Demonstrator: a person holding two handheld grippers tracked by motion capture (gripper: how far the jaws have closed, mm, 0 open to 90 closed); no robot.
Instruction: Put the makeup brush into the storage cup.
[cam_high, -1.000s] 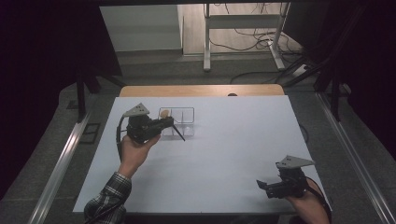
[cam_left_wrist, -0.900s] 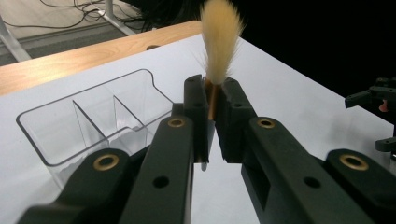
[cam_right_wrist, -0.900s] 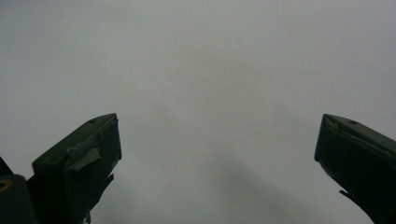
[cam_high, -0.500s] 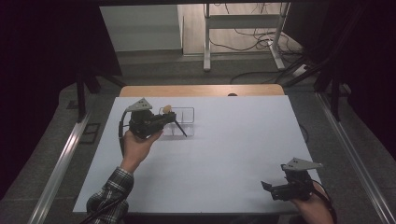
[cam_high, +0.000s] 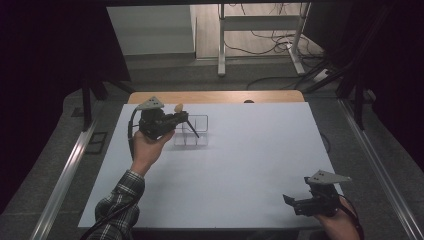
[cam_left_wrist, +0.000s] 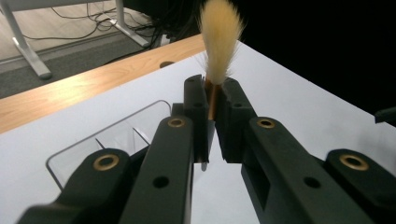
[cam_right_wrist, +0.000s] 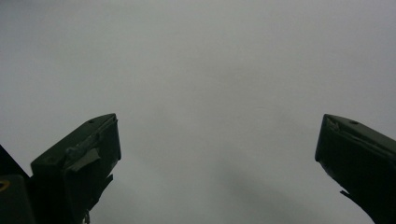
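Brush pinched at copper ferrule between my left gripper jaws; handle below pads mostly hidden. Long axis crosses the jaws, bristles sticking out past their upper side, dark handle slanting down over clear divided tray just right of gripper. Left forearm reaches forward, gripper raised above table. My right gripper, well apart to right, hangs low, jaws spread wide, nothing between.
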